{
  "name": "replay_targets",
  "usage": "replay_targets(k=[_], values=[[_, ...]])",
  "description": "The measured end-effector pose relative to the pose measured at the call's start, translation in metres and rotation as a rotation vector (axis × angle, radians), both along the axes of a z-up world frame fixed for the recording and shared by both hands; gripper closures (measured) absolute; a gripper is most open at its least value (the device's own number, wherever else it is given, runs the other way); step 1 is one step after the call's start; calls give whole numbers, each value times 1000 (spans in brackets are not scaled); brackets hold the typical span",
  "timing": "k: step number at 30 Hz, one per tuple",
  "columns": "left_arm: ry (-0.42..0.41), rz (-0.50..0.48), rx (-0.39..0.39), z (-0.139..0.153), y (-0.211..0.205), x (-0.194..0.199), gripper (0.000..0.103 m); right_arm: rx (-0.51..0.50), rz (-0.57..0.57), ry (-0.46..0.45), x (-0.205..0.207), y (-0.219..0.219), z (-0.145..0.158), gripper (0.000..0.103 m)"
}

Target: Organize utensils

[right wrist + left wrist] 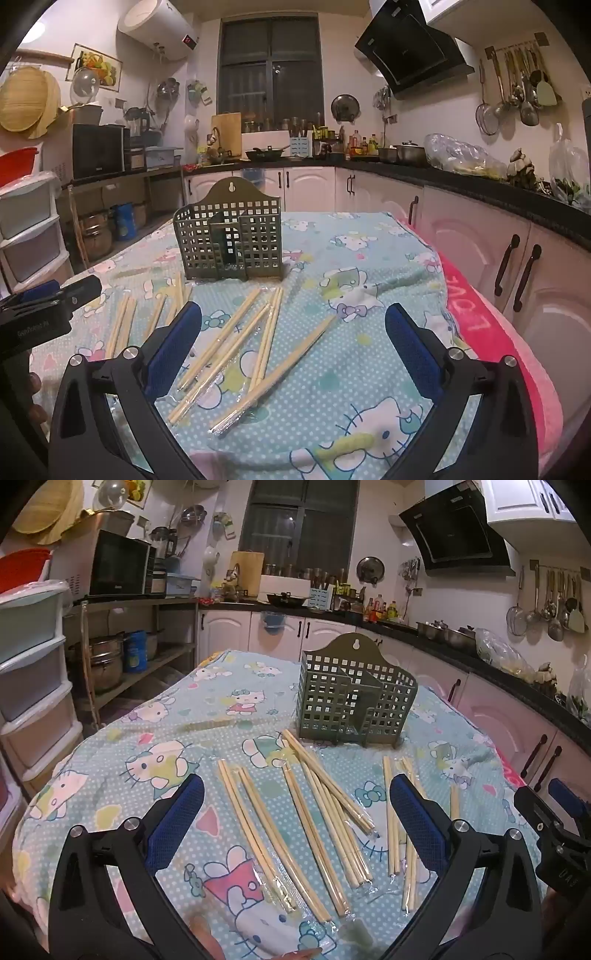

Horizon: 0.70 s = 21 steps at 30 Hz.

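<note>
Several pale wooden chopsticks [325, 812] lie scattered on the cartoon-print tablecloth [155, 746], some in clear wrappers. Behind them stands an olive-green perforated utensil holder [354, 701], upright and empty as far as I can see. My left gripper [297, 805] hovers above the chopsticks with jaws wide and nothing between them. In the right wrist view the same chopsticks [236, 347] lie in front of the holder [229, 240]. My right gripper [293, 332] is open over them, holding nothing. The other gripper shows at the left edge [48, 306].
The table sits in a kitchen. A pink towel [476, 317] covers the right table edge beside white cabinets [480, 236]. Plastic drawers [33, 686] and a metal shelf with pots [122, 657] stand to the left. A dark counter [461, 177] runs behind.
</note>
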<state>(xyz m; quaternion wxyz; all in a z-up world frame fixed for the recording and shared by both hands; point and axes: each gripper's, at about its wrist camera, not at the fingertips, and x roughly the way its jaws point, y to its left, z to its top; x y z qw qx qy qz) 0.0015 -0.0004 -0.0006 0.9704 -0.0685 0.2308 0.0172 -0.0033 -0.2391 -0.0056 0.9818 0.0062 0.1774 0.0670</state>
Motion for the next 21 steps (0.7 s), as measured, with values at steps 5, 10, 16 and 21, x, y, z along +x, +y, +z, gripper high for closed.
replay_targets(k=[5,10,16,21], values=[[-10,-3,-5,0,0,-1,11,-11,2,9,0,1,0,6],[-10,-1,-2,-1,-1,0,11,-15,0,2,-1,1,0,6],[-6,-3,-7,-1,-3,4,11,-21,0,-4,0,1,2,6],[-14,-5,-6,3,0,-3,11,-25,-1,-5,-1,3,4,6]])
